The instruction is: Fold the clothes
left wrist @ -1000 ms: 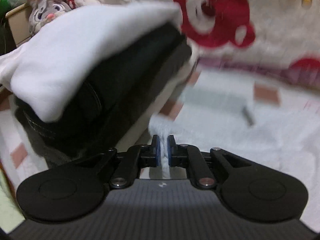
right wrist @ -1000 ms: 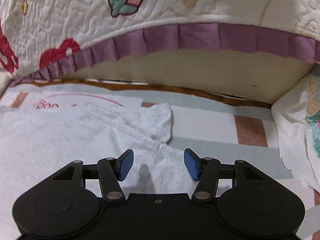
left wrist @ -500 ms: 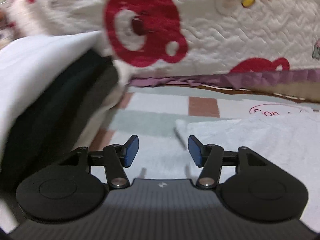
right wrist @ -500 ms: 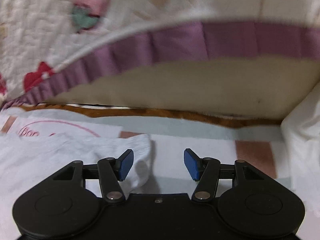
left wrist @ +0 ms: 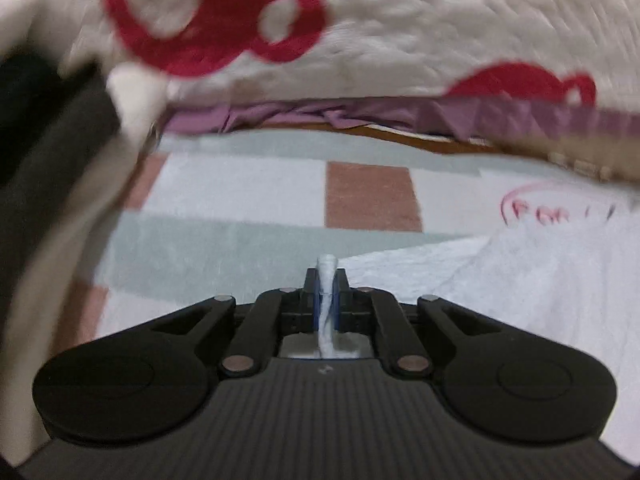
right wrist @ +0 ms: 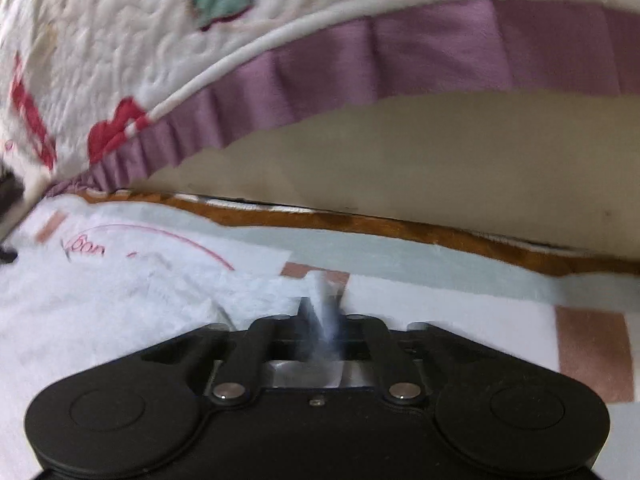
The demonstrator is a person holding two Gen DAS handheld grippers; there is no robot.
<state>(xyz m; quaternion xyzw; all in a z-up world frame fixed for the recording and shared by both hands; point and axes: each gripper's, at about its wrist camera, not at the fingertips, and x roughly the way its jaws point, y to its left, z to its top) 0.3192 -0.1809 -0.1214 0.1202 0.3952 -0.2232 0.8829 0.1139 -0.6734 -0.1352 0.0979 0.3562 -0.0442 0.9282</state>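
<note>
Pinching the pale grey garment (left wrist: 540,280), both the left tool (left wrist: 327,280) and the right tool (right wrist: 322,308) are clamped on its edges.

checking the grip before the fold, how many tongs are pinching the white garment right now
2: the left tongs pinch the white garment at its left edge, the right tongs pinch it at its right edge, both lying on the checked mat.
</note>
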